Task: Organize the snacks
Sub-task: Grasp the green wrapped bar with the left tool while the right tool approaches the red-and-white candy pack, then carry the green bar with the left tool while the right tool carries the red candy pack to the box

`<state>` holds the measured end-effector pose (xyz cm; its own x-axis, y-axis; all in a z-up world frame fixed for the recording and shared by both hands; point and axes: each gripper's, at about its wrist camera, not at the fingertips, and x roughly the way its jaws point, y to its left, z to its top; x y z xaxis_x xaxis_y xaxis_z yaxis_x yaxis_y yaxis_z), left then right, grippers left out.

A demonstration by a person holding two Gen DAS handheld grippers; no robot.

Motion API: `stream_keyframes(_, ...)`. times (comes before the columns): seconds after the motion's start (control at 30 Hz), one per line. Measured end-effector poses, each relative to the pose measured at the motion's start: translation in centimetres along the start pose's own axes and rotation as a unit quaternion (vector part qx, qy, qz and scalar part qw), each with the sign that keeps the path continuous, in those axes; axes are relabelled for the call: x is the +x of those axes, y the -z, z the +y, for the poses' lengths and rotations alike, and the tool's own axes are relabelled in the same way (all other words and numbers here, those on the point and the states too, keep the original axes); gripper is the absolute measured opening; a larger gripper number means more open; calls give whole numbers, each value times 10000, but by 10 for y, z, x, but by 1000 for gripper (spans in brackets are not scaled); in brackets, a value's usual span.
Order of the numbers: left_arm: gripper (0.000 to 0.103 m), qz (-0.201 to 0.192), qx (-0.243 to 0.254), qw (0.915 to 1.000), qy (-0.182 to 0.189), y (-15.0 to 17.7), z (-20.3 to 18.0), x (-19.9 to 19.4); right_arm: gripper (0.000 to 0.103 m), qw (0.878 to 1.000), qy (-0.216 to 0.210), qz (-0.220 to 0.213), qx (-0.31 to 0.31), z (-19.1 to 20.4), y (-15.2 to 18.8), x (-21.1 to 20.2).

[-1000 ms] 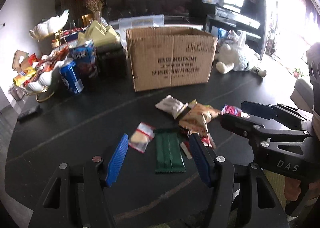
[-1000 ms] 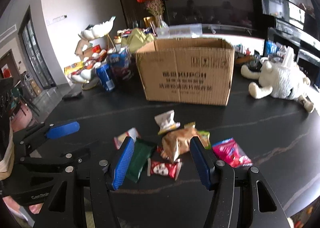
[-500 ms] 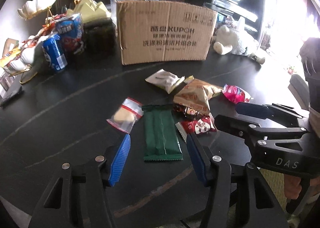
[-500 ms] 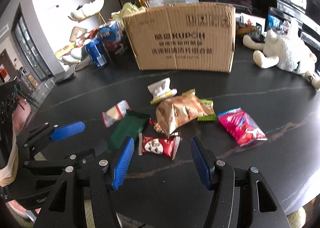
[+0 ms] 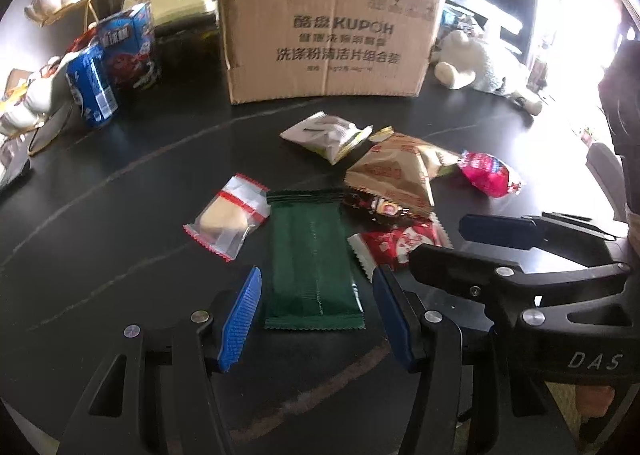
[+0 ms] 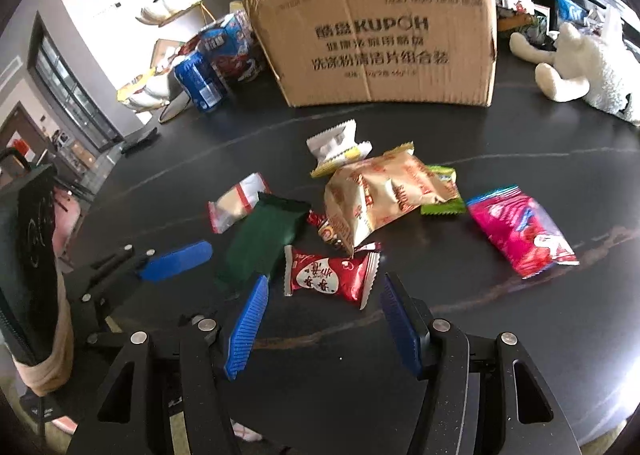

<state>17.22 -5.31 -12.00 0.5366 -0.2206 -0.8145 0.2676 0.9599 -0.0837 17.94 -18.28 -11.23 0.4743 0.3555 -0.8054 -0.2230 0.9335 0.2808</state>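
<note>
Left claw (image 5: 316,319) wide open astride green packet (image 5: 312,259), seemingly just above it.

A matt, creased corrugated cardboard box (image 5: 328,31) stood on a dark, glossy stone-look table (image 5: 120,215) veined with pale lines. Snack wrappers lay in shiny plastic film: a dark green packet (image 5: 312,259) with a soft sheen, a clear cellophane pouch (image 5: 228,215) edged in red, a crinkled gold foil bag (image 6: 384,195), and glossy red (image 6: 332,275) and pink (image 6: 520,231) packets. The left gripper (image 5: 316,319) and right gripper (image 6: 320,327) showed matt black plastic frames, ribbed blue pads (image 6: 246,331) and bright metal screws. A fuzzy white plush toy (image 6: 584,71) sat beside the box.
</note>
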Motion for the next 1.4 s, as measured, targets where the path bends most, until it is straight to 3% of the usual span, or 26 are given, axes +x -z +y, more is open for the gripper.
stream_keyframes(0.4, 56, 107, -88, 9999, -25, -3, 2, 17, 59, 9998, 190, 75, 63, -7, -2, 10)
stream_keyframes(0.7, 44, -5, 15, 9999, -164, -2, 4, 18, 59, 9998, 171, 117, 36, -4, -1, 13)
stream_keyframes(1.1, 44, -80, 6, 9998, -197, 4, 15, 1, 59, 9996, 215, 163, 71, -1, -6, 22)
stream_keyframes(1.4, 44, -293, -298, 9991, -75, -1, 31, -17, 59, 9982, 533, 200, -212, 10, -5, 30)
